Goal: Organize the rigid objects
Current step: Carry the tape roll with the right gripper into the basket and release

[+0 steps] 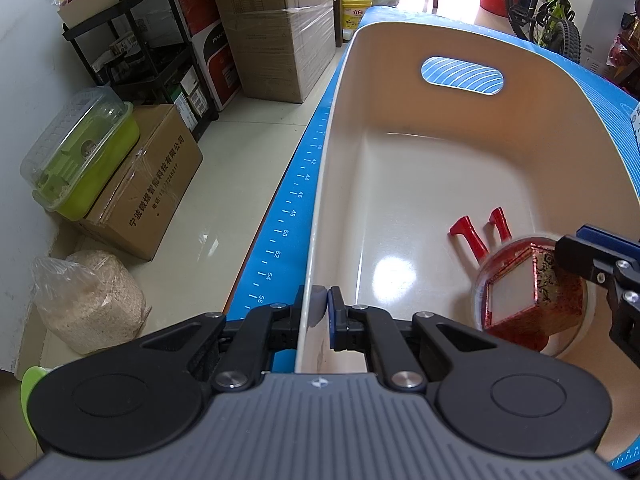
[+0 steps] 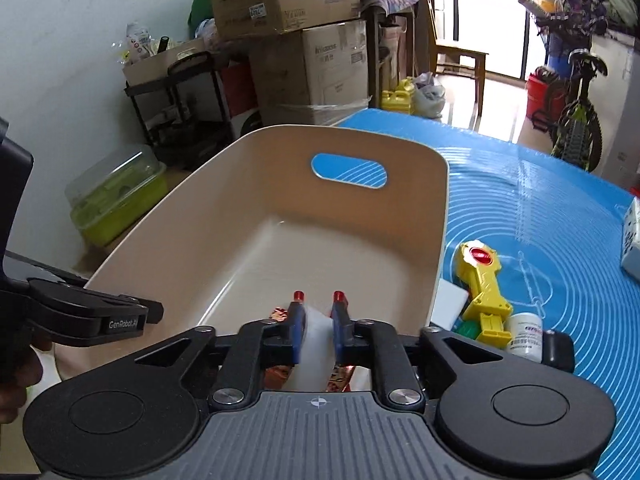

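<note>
A beige bin (image 1: 332, 128) stands on the blue mat. My left gripper (image 1: 322, 304) is shut on the bin's near rim, with the wall between its pads. Inside the bin lies a tool with two red handles (image 1: 476, 236). Beside it is a round clear case (image 1: 520, 304) with a red patterned box inside. My right gripper (image 1: 580, 256) reaches in from the right at the case's edge. In the right wrist view its jaws (image 2: 318, 312) stand a little apart over the bin (image 2: 400, 220), with the pale case (image 2: 316, 344) between them and the red handle tips (image 2: 298, 295) just beyond.
On the blue mat (image 2: 540, 220) right of the bin lie a yellow toy (image 2: 484, 288), a small white bottle (image 2: 526, 336) and a white box (image 2: 632, 240). Cardboard boxes, a green lidded container (image 1: 80, 152) and a bicycle (image 1: 552, 4) stand on the floor around the table.
</note>
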Action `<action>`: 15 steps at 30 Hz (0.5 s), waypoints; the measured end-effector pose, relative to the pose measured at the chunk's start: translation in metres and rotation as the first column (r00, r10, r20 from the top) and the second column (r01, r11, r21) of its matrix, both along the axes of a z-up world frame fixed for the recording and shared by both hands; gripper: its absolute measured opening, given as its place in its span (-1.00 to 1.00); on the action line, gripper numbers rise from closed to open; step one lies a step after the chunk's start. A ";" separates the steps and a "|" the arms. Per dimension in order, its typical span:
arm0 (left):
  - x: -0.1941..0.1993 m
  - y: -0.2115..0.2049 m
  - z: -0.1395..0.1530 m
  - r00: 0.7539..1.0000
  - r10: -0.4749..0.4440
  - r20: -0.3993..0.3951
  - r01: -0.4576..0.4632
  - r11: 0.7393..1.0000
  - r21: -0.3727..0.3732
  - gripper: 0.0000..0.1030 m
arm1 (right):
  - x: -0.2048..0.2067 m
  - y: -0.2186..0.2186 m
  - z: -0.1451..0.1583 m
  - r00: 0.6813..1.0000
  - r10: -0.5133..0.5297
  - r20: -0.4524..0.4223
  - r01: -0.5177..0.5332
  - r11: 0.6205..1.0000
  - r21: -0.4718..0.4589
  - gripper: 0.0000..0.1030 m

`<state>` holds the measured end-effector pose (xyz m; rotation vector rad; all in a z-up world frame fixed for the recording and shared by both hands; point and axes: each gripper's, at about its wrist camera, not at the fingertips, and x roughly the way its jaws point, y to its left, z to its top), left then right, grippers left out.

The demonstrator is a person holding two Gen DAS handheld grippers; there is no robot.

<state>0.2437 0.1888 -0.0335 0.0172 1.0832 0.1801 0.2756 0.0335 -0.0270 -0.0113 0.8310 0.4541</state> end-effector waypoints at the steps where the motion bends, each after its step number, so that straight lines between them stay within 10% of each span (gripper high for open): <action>1: 0.000 0.000 0.000 1.000 0.000 0.000 0.000 1.000 0.000 -0.79 | 0.000 -0.002 0.001 1.000 0.001 -0.006 -0.001 1.000 0.013 -0.37; 8: 0.000 0.000 0.000 1.000 0.000 0.000 0.000 1.000 -0.001 -0.79 | 0.001 -0.020 0.027 0.998 -0.014 0.056 0.011 0.998 0.059 0.10; 15: 0.000 0.000 -0.001 1.000 0.000 -0.001 0.000 1.000 -0.001 -0.79 | 0.022 -0.053 0.037 0.990 -0.115 0.085 0.109 0.992 0.069 0.13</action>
